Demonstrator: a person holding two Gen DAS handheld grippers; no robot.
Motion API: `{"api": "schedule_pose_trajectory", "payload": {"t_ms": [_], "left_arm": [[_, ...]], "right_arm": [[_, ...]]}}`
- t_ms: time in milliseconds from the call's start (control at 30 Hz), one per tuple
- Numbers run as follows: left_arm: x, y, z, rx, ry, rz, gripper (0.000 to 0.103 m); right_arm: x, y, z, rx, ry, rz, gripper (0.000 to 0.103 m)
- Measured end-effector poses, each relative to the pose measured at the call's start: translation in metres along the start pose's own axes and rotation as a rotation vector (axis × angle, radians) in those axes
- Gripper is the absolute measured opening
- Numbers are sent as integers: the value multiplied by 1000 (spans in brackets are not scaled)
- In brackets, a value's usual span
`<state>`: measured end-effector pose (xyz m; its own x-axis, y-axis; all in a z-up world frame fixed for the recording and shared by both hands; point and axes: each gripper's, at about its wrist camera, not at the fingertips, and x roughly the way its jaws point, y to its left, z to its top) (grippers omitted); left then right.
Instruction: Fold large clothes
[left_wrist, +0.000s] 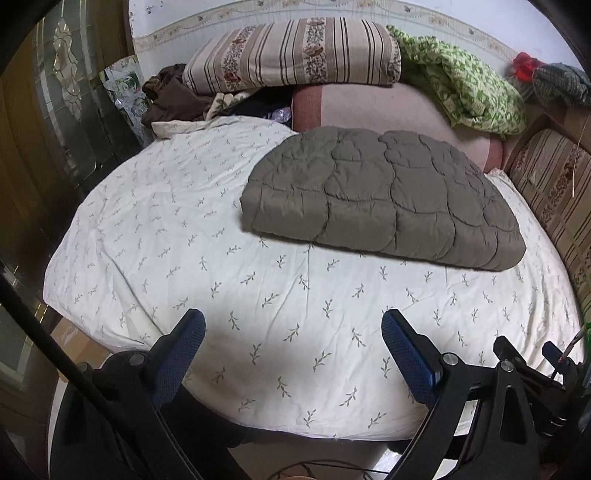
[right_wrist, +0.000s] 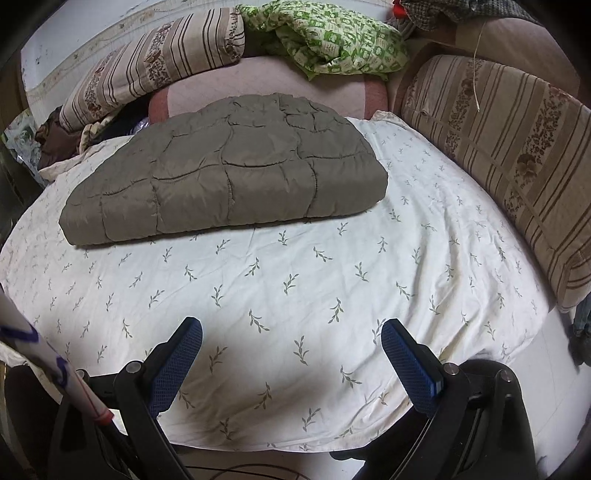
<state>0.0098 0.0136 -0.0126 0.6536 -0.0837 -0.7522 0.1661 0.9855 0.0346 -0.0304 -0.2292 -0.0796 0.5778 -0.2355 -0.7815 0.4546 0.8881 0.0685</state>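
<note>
A quilted grey-brown padded garment (left_wrist: 384, 195) (right_wrist: 229, 166) lies folded into a thick flat bundle on the far half of the bed. The bed is covered by a white sheet with small green leaf sprigs (left_wrist: 207, 266) (right_wrist: 317, 288). My left gripper (left_wrist: 293, 325) hovers open over the near edge of the sheet, well short of the bundle, with nothing between its blue-padded fingers. My right gripper (right_wrist: 291, 328) is likewise open and empty above the near part of the sheet, with the bundle ahead and to the left.
A striped floral pillow (left_wrist: 295, 51), a green patterned cloth (left_wrist: 469, 81) and a pink bolster (left_wrist: 388, 107) line the back of the bed. Another striped cushion (right_wrist: 517, 155) runs along the right side. Dark brown clothes (left_wrist: 170, 96) sit at the back left, by a glass-panelled door (left_wrist: 62, 92).
</note>
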Motion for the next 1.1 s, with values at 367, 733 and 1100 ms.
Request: {"api": "schedule_pose_trajectory", "payload": {"t_ms": [367,733,1100], "left_arm": [[16,-8,-1,30,54,-26,96],[31,-9,-1,26,97,-49,96],[40,-8,-3,22,125,-55,96]], "right_arm": [[12,5,0,-14,29,-17,100],[16,11,2,-45,28,-48,100],[21,14,2,-54,48,-63,100]]}}
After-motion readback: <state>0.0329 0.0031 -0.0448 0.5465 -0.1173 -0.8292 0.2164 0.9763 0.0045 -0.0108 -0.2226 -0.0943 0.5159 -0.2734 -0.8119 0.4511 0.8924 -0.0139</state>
